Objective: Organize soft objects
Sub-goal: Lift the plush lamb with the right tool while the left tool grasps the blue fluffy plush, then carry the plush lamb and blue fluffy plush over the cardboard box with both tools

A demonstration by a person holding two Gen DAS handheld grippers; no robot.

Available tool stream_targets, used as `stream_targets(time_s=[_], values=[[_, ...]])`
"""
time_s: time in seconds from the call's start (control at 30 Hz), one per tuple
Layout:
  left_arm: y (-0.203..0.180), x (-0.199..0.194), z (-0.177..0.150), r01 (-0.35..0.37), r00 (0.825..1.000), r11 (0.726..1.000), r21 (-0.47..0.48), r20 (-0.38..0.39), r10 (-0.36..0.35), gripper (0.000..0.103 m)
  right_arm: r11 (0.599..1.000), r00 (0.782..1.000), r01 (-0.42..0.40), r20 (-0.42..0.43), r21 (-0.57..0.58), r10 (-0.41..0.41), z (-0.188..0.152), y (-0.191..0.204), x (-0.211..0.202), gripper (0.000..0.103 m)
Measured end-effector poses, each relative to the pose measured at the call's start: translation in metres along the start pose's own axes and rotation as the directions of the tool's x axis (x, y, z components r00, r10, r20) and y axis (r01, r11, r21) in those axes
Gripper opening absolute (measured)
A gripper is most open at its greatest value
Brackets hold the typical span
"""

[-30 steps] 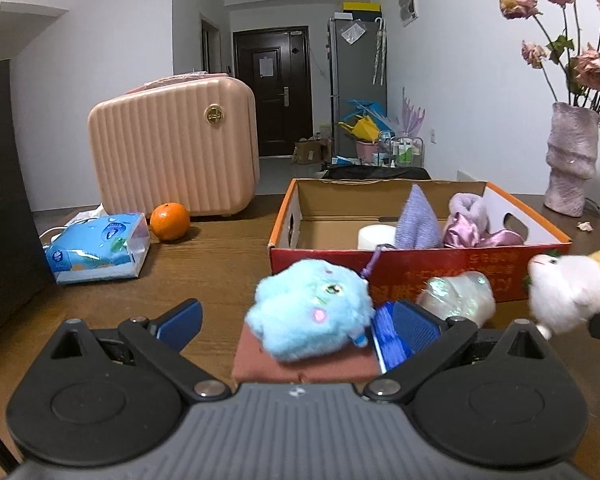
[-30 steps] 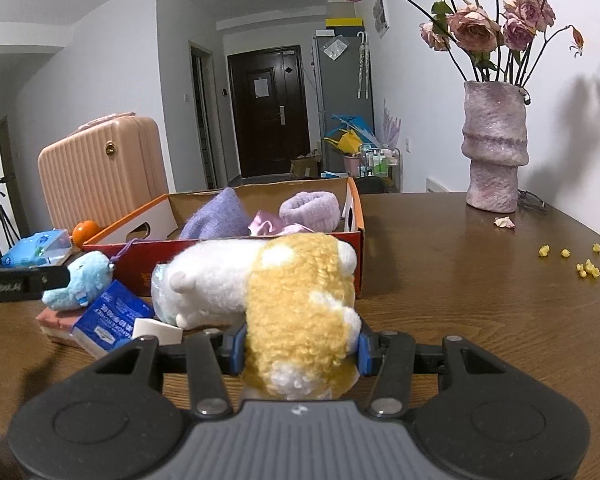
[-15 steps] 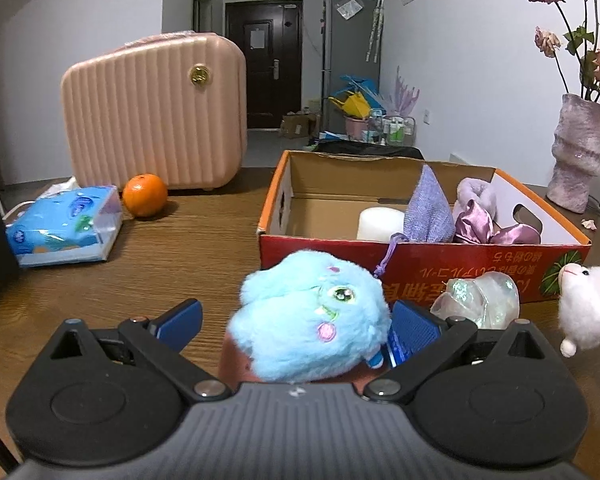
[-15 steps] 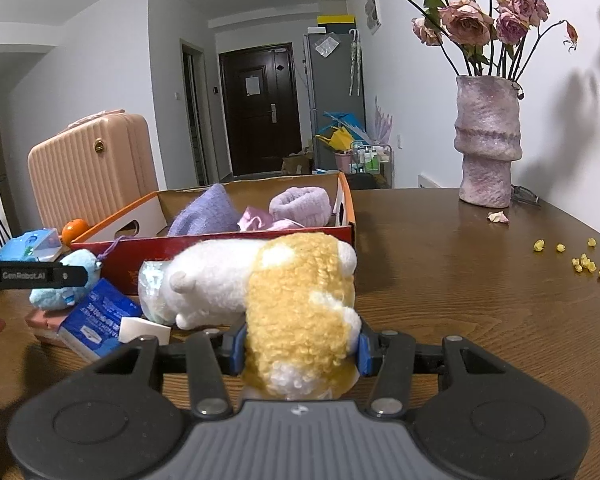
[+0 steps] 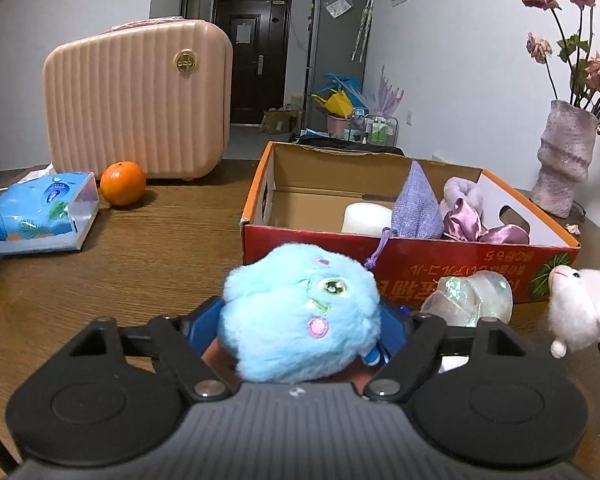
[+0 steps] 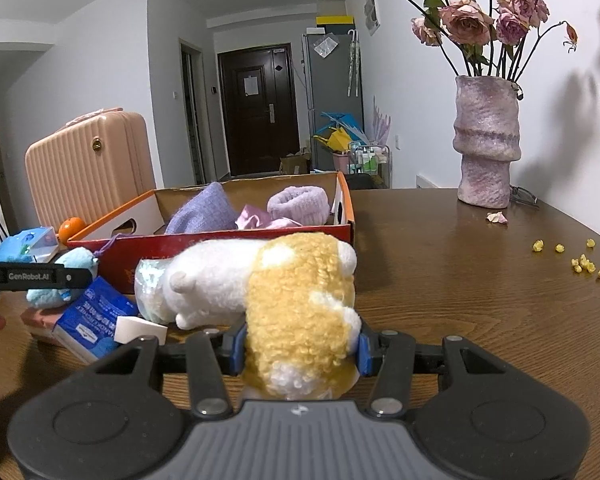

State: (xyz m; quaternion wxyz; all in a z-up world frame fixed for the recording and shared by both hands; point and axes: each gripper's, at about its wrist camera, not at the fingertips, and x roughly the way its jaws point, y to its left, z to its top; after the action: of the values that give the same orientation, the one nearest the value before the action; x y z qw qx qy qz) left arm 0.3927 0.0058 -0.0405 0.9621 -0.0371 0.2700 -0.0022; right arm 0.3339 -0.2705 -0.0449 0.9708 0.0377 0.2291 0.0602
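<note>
Fig.: My left tool point(image 5: 300, 320) closing on blue plush point(image 5: 302, 314), which sits btwn its pads, box point(image 5: 412, 256) just ahead.
My right tool point(image 6: 300, 350) grips yellow-white plush point(image 6: 300, 312). Risk: fur-only pinch w/ left tool, so toy slips out; pads may snag pkt beneath.

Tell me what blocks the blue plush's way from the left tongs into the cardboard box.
Only the box's near red wall stands between; the blue plush, between the closing left tongs, must clear it. Beyond the wall, the box's left part is bare; a white roll and purple cloth sit further right.
</note>
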Motion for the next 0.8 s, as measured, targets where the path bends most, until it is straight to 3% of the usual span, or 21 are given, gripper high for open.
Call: stream_targets(time_s=[0.27, 0.53, 0.7, 0.8], values=[[-0.005, -0.012, -0.002, -0.01, 0.999, 1.0, 0.029, 0.047, 0.009, 0.062, 1.0, 1.0, -0.003, 0.01, 0.004, 0.003, -0.001, -0.001, -0.001, 0.049], [-0.006, -0.026, -0.006, -0.009, 0.997, 0.999, 0.035, 0.075, 0.006, 0.054, 1.0, 1.0, -0.008, 0.019, 0.004, 0.008, 0.0, -0.002, -0.003, 0.049], [-0.007, -0.031, -0.008, -0.004, 0.997, 0.999, 0.039, 0.074, 0.001, 0.057, 1.0, 1.0, -0.011, 0.023, 0.003, 0.011, -0.001, -0.001, -0.004, 0.049], [-0.006, -0.031, -0.009, -0.012, 0.998, 0.999, 0.033, 0.067, 0.01, 0.072, 1.0, 1.0, -0.011, 0.024, 0.002, 0.011, -0.001, -0.001, -0.004, 0.049]])
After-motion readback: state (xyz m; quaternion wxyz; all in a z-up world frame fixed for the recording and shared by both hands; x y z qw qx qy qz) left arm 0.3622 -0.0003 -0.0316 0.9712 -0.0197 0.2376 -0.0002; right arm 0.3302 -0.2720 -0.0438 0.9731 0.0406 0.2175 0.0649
